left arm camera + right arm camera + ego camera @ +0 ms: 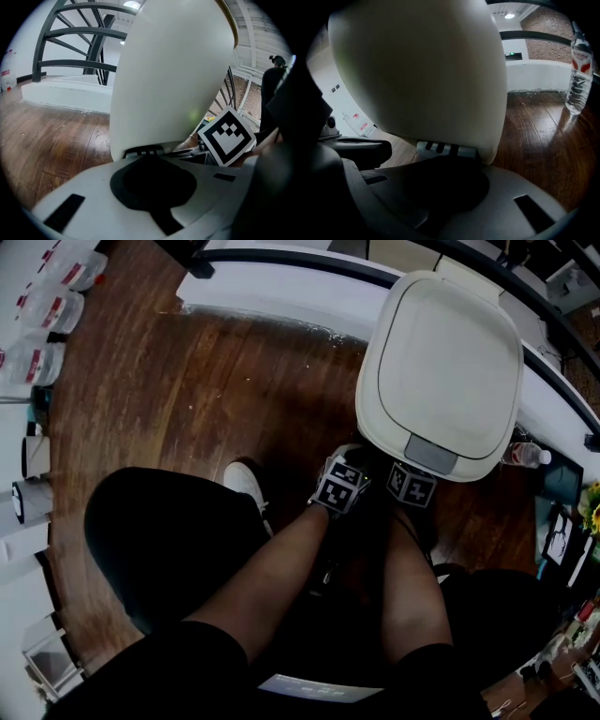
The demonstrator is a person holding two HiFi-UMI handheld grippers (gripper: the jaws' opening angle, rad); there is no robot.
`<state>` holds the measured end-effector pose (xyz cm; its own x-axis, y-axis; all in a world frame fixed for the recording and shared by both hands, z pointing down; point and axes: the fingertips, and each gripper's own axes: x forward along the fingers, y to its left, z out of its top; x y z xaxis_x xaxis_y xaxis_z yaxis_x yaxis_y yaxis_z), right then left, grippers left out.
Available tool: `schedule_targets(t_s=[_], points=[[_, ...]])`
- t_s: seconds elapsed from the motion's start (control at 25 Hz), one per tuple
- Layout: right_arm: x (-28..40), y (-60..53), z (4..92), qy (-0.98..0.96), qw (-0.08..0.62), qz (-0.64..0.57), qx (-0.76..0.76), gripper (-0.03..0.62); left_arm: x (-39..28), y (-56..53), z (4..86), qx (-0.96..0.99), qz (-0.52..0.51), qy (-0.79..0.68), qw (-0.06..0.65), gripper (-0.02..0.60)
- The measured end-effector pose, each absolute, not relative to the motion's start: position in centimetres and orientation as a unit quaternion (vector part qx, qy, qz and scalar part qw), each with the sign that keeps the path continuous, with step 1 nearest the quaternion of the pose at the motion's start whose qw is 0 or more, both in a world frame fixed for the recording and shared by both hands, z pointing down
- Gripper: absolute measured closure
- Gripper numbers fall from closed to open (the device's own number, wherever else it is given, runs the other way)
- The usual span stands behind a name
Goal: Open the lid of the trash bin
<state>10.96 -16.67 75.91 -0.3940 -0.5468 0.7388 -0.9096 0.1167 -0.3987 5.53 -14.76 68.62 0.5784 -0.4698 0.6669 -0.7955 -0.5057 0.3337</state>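
Note:
A cream trash bin (441, 371) stands on the wooden floor, its lid down, with a grey latch piece (431, 454) at the lid's front edge. My left gripper (342, 486) and right gripper (411, 486) sit side by side low at the bin's front; only their marker cubes show there. In the left gripper view the bin (173, 70) fills the frame, with a grey slotted piece (143, 152) at its base just past my left gripper (150, 164). The right gripper view shows the same: bin (422, 65), slotted piece (440, 149), right gripper (445, 164). Both sets of jaws are hidden.
A water bottle (525, 455) stands on the floor right of the bin, also in the right gripper view as a clear bottle (579, 70). A white curved ledge (281, 287) with a dark railing runs behind. Several bottles (42, 310) stand far left. A white shoe (246, 484) is near my left arm.

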Motion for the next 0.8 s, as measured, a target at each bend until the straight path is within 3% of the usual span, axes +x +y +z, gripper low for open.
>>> schedule_targets(t_s=[0.8], points=[[10.99,-16.60,76.84,-0.711,0.217,0.438,0.506,0.595,5.28,-14.83,68.99,0.827,0.258,-0.384,0.320,0.540]])
